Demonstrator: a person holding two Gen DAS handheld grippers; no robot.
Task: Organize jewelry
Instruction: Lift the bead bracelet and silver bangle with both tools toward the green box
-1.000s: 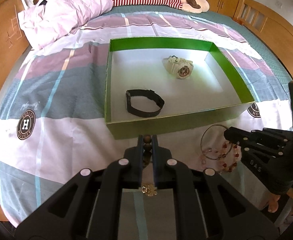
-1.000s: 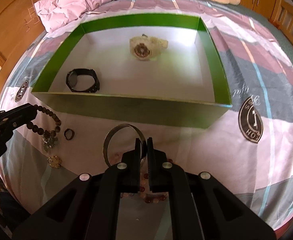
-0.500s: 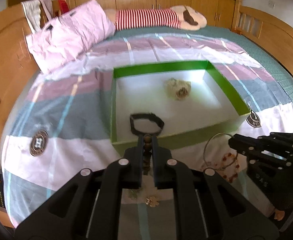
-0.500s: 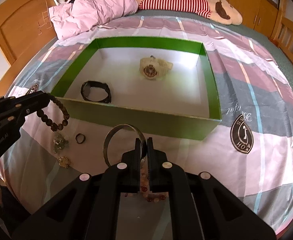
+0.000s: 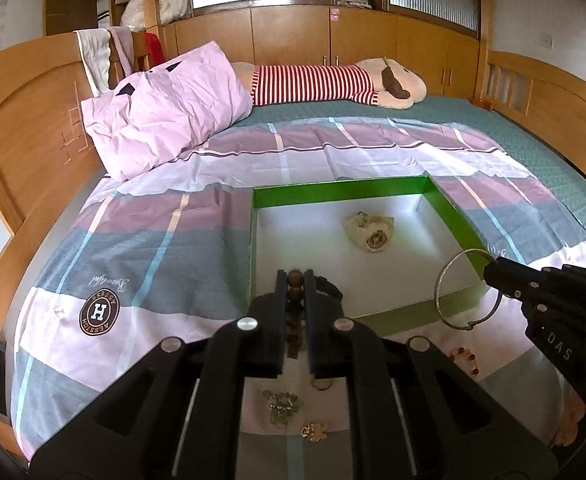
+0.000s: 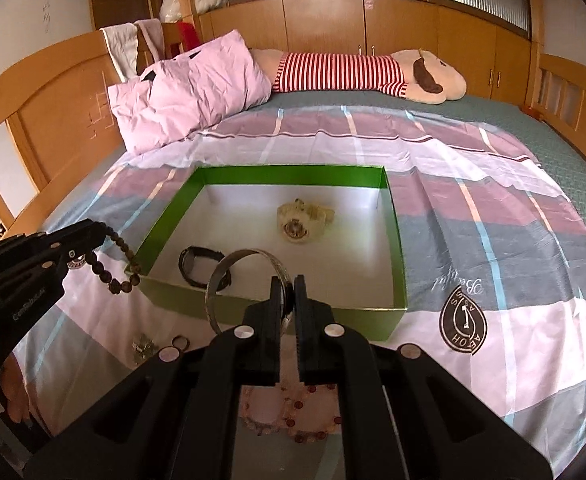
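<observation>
Grippers are clamped, left (image 5: 295,280) on beaded bracelet (image 6: 111,276), right (image 6: 288,286) on bangle (image 6: 245,280) (both lifted); each should be released low inside green box (image 6: 397,248).

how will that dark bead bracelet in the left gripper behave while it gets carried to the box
The dark bead bracelet, pinched by the left gripper, droops in a loose loop, so it is probably floppy and may swing. Its round beads look apt to roll once dropped; the green box walls should contain them.

Two matte black angular tools (image 5: 295,280) (image 6: 289,286), silver round screws, faint white lettering
</observation>
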